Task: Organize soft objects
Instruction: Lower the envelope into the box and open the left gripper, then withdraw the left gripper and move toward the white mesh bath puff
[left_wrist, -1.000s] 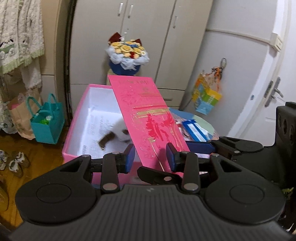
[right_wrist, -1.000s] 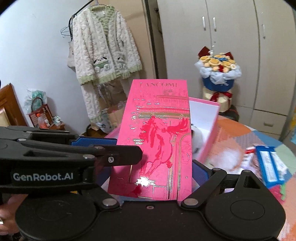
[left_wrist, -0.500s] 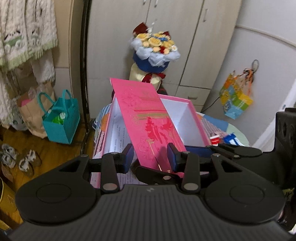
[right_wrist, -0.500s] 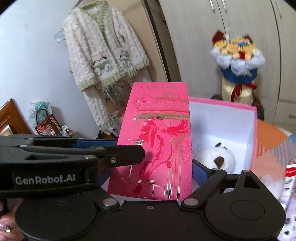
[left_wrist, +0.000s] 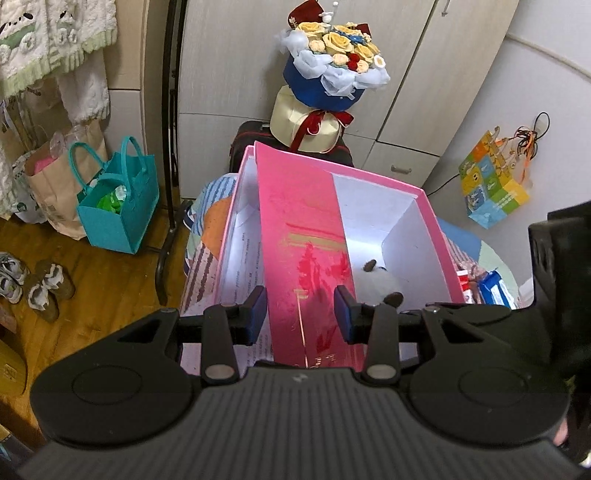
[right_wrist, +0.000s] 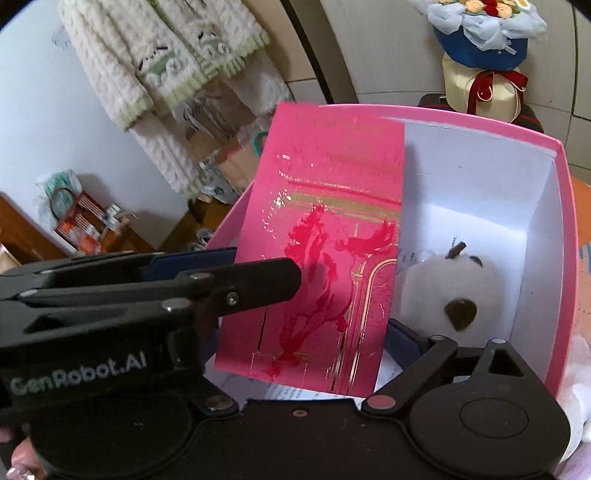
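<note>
**Item 1, pink box.** Open, white inside, set on a patterned cover.

**Item 2, pink panel.** Printed with a red horse and gilt lines. It is laid slanting over the box's 9 o'clock half.

**Item 3, white plush toy.** Dark ears are seen. It is lodged inside the box, at 3 o'clock of the panel, against the near wall.

**Item 4, left gripper.** The jaws are set narrow, with the panel framed between the blue pads. Whether it is actually pinched cannot be told.

**Item 5, right gripper.** One finger is masked by the left gripper, so its state cannot be told.

**Item 6, surroundings.** A flower bouquet is placed at 12 o'clock beyond the box. A teal bag is placed at 9 o'clock on the wooden floor.
</note>
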